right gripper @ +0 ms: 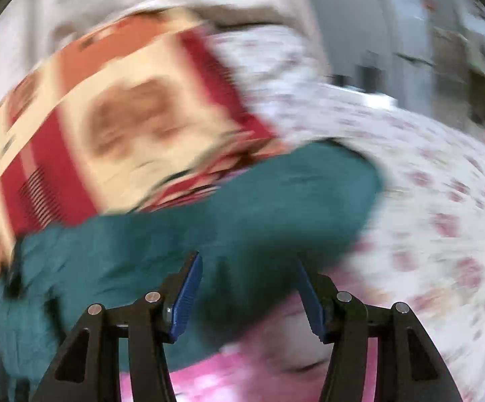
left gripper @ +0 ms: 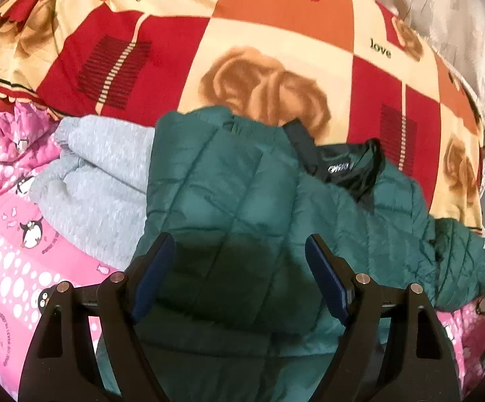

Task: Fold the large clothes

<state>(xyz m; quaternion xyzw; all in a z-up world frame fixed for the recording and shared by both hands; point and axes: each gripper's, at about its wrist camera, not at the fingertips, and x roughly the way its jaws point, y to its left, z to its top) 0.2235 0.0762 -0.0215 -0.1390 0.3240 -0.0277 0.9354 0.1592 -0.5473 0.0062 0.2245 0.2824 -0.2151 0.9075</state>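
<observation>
1. Nearest in the left wrist view, the left tongs (left gripper: pixel 239 274) stand wide apart with nothing between the pads, poised over the body of the green puffer jacket (left gripper: pixel 242 194).
2. In the right wrist view, which is badly smeared, the right tongs (right gripper: pixel 249 296) are likewise spread and hold nothing; a sleeve or edge of the jacket (right gripper: pixel 209 221) lies under and ahead of them, though I cannot tell whether a pad touches it.
3. The jacket lies spread on the bed, its black-lined collar (left gripper: pixel 349 167) toward the far right, one side already looking turned in over the middle.
4. Just beside it on the left lies a grey garment (left gripper: pixel 98 181), touching the jacket's edge, and under both a pink penguin blanket (left gripper: pixel 8 234).
5. Farther off is the red and orange patchwork bedspread (left gripper: pixel 276 33).
6. My judgement: the folding is partway, between grasps. The next move calls for each pair of tongs to close on an edge or sleeve and carry it across, keeping the slippery quilted fabric from sliding out.
</observation>
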